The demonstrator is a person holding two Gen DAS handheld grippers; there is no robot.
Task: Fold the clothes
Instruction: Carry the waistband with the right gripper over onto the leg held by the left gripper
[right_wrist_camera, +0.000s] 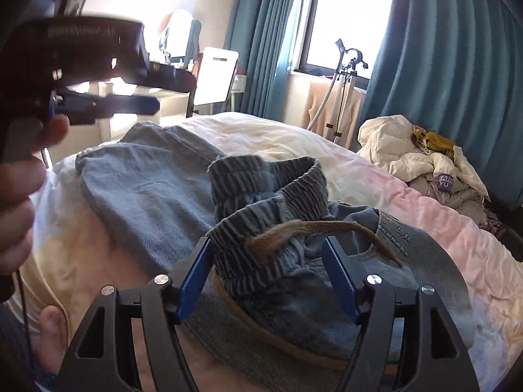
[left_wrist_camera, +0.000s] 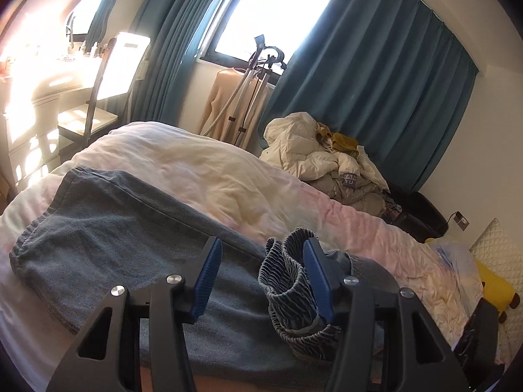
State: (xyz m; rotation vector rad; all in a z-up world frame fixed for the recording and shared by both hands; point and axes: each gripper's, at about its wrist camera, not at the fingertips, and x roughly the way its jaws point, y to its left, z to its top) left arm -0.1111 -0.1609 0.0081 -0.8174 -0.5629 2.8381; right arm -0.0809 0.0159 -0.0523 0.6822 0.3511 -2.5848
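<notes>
The blue jeans (right_wrist_camera: 137,189) lie spread across the bed (right_wrist_camera: 408,215), waistband (right_wrist_camera: 261,196) bunched at its near edge between the released right hand-held gripper (right_wrist_camera: 268,277), the left hand-held gripper (left_wrist_camera: 261,277) gaping empty, likely ready for a fold.

Blue denim shorts (right_wrist_camera: 157,196) lie partly folded on the bed, their ribbed elastic waistband (right_wrist_camera: 261,179) bunched upward

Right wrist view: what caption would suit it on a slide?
Open right gripper straddling the striped elastic waistband of blue denim trousers on a pale quilted bed.
</notes>
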